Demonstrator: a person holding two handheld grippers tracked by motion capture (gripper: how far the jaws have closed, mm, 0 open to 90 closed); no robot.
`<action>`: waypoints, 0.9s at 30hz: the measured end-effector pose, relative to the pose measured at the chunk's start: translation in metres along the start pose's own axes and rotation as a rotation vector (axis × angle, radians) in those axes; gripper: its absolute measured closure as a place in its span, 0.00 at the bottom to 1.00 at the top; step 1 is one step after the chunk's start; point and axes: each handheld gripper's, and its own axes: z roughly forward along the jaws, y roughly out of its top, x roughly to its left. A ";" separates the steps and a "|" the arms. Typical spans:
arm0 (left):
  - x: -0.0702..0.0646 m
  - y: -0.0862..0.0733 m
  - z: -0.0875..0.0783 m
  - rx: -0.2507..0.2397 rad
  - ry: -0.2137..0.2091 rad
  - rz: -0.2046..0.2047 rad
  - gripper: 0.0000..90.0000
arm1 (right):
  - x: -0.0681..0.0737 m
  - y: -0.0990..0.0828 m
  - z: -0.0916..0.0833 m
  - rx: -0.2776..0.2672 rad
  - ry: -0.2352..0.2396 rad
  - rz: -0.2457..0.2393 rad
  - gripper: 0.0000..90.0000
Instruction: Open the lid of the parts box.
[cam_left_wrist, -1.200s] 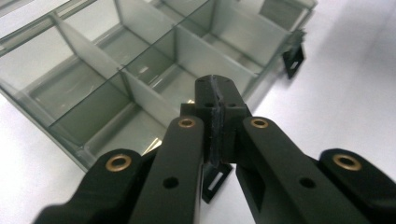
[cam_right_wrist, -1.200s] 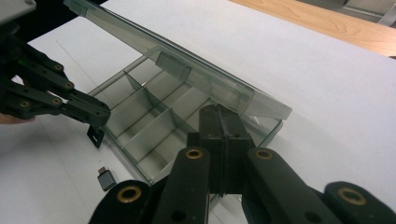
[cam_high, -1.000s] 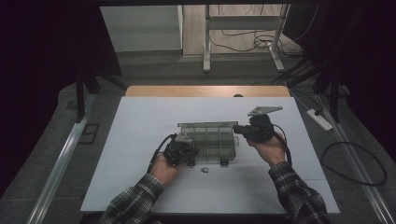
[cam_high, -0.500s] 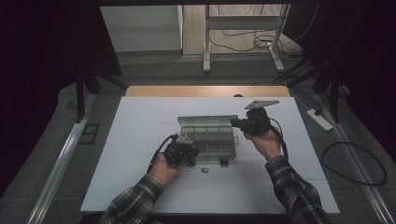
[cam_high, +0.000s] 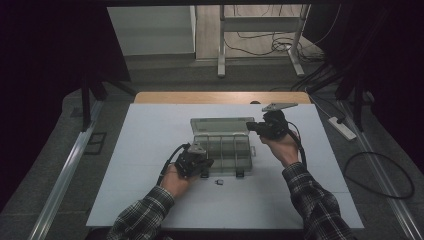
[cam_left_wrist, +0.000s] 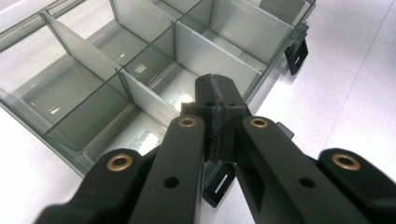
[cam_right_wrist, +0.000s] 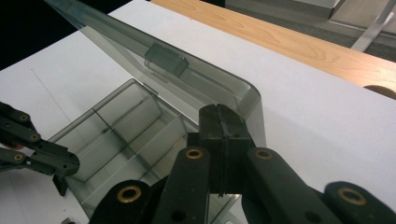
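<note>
From the high view, a clear plastic box (cam_high: 222, 147) with dividers sits near the middle of the white surface (cam_high: 150, 150), its lid (cam_high: 221, 123) raised at the far side. The left gripper (cam_high: 202, 162) is at the box's near left corner and the right gripper (cam_high: 251, 126) at the lid's right end, each held in a hand with a plaid sleeve behind it. A small dark piece (cam_high: 219, 182) lies on the surface just in front of the box — too small to identify from here — and this view is too distant to show how either pair of fingers stands. The left gripper view brings that out: its fingers (cam_left_wrist: 205, 98) are pressed together over the box's near wall (cam_left_wrist: 154, 100), with the empty compartments spread beyond and a black latch (cam_left_wrist: 295, 52) on the box's front edge; whether anything is pinched between the tips cannot be told, since they hide the contact point. The right gripper view shows its fingers (cam_right_wrist: 212, 126) closed together at the rounded corner of the tilted lid (cam_right_wrist: 187, 74); whether the lid's edge is caught between them is hidden by the tips themselves. The left gripper (cam_right_wrist: 65, 164) appears at the far left of that view — cut off by the frame — beside the box's open compartments (cam_right_wrist: 116, 126).
</note>
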 end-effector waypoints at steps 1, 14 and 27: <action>0.000 0.000 0.000 0.000 -0.002 -0.001 1.00 | -0.001 0.000 0.001 0.000 -0.002 -0.001 0.99; 0.001 0.001 -0.001 0.013 -0.018 -0.006 1.00 | -0.009 0.004 0.009 -0.004 -0.018 0.007 0.99; 0.002 0.001 -0.001 0.015 -0.027 -0.011 1.00 | -0.017 0.009 0.021 -0.007 -0.033 0.012 0.99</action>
